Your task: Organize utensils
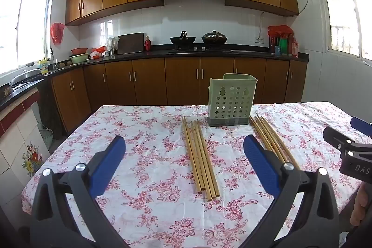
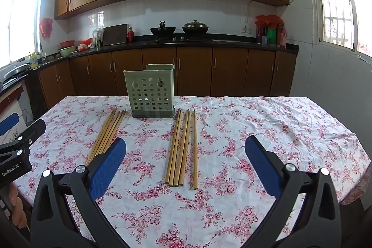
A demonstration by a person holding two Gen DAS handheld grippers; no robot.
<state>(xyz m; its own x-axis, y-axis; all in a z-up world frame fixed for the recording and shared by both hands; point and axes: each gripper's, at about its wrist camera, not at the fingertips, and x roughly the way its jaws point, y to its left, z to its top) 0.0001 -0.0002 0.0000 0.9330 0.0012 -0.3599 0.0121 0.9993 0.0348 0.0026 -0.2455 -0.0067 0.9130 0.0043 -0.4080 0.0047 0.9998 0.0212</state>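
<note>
Looking from the left wrist, the left gripper [image 1: 183,143] hovers wide open and empty above one bundle of chopsticks [image 1: 200,156] on the floral tablecloth [image 1: 139,131]; the green holder [image 1: 231,102] stands farther, slightly right. From the right wrist, the right gripper [image 2: 185,143], equally spread and empty, hangs over the other chopsticks [image 2: 183,147], right of the holder [image 2: 150,93].

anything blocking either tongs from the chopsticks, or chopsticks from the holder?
Nothing visible. Left tongs face the left chopstick bundle; right tongs face the right bundle. Only bare tablecloth lies between. The green holder stands upright beyond both.
</note>
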